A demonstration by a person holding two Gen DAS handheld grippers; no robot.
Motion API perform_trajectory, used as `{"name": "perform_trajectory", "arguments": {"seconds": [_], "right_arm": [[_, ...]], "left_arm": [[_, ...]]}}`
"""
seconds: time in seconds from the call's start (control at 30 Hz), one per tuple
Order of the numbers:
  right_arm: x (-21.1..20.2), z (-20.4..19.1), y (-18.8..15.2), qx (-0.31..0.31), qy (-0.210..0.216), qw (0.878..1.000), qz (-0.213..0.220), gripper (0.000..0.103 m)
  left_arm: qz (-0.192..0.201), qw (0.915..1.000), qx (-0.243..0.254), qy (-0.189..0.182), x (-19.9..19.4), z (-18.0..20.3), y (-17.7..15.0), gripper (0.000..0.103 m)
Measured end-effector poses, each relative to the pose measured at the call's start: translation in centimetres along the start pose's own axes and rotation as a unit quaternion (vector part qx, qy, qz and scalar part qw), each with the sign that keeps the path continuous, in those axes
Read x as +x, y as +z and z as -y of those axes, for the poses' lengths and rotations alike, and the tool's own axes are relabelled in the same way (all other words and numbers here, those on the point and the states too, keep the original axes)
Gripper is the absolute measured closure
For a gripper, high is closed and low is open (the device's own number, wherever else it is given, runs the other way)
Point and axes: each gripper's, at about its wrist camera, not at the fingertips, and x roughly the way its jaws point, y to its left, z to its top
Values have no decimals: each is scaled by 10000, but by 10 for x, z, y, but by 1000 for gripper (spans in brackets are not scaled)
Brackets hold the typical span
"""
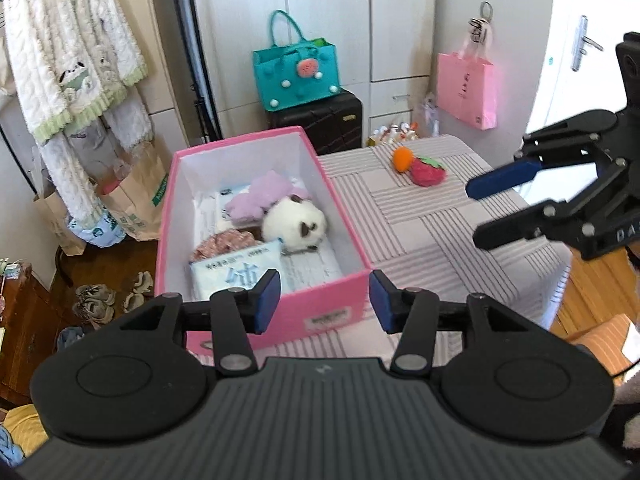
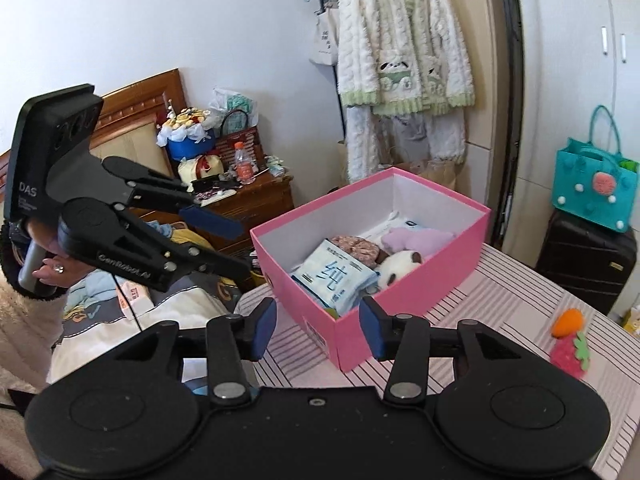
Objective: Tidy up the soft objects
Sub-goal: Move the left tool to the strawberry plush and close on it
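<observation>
A pink box [image 1: 332,300] [image 2: 436,272] stands on the striped table. Inside lie a white-and-brown plush [image 1: 294,222] [image 2: 396,266], a lilac soft toy [image 1: 260,198] [image 2: 416,240], a blue tissue pack [image 1: 236,270] [image 2: 334,276] and a brown patterned cloth [image 1: 222,242] [image 2: 356,246]. An orange carrot toy [image 1: 401,159] [image 2: 567,322] and a red strawberry toy [image 1: 429,172] [image 2: 570,354] lie on the table beyond the box. My left gripper [image 1: 323,302] [image 2: 240,248] is open and empty above the box's near wall. My right gripper [image 2: 318,330] [image 1: 474,212] is open and empty near the box corner.
The striped table [image 1: 432,236] [image 2: 512,304] drops off at its right edge. A teal bag [image 1: 298,72] sits on a black suitcase [image 1: 320,124]. A pink bag [image 1: 466,88] hangs on the cabinet. A white robe [image 2: 400,52] hangs nearby; a bed [image 2: 132,308] lies left.
</observation>
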Motion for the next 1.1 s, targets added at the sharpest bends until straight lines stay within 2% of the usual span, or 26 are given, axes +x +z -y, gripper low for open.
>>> {"name": "perform_trajectory", "arguments": {"seconds": [0.17,0.23,0.57,0.73,0.77,0.83,0.9,1.0,1.1], "right_arm": [[-24,0,-17,-43,-265,9996,86,46],[-33,2,-24,-23,-356,9993,118,44],[-55,16,-66,191,-878,9959,107,35],[-60,34,-85,449,-831,9955,112,31],[-60,40,-89,509,-853,9950,134,31],[-60,48,-96,579,-930,9938,192,30],[-60,59,-103,621,-1046,9923,235,29],[-55,77,-110,696,-1240,9896,229,28],[-49,96,-115,823,-1405,9863,281,18]], "left_arm": [[16,9997,200,-154,-5,22,-5,52],[32,9993,256,-256,-4,30,-7,46],[25,9962,409,-769,19,63,-15,41],[250,9949,246,-943,39,73,-17,40],[350,9946,254,-940,43,76,-17,39],[701,9935,372,-817,52,84,-19,27],[852,9936,325,-660,62,89,-18,26],[889,9935,274,-661,80,95,-11,26],[919,9932,216,-684,97,101,-3,26]]}}
